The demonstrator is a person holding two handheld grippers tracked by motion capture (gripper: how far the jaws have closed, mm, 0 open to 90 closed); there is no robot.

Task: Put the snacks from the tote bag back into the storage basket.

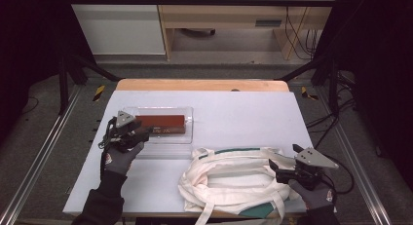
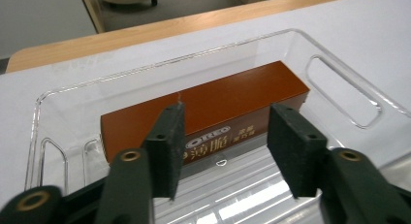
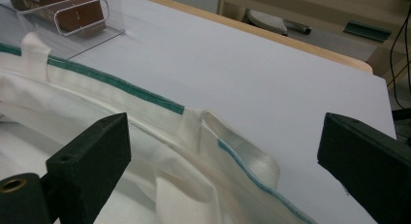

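A long brown box (image 1: 160, 123) (image 2: 218, 107) with gold lettering lies in a clear plastic tray (image 1: 165, 110) (image 2: 339, 88) at the table's left middle. My left gripper (image 1: 145, 132) (image 2: 228, 112) hovers at the tray's left end, open, its jaws standing just short of the box's near side without touching it. A white cloth tote bag (image 1: 229, 176) (image 3: 97, 103) with green trim lies at the front centre. My right gripper (image 1: 273, 167) (image 3: 223, 132) sits at the bag's right edge, wide open over a strap loop, holding nothing.
A white sheet (image 1: 234, 113) covers the table, with a wooden edge (image 1: 199, 84) along the back. The tray's handle end (image 3: 87, 20) lies just past the bag's upper left. Metal frame rails (image 1: 44, 152) run down both sides of the table.
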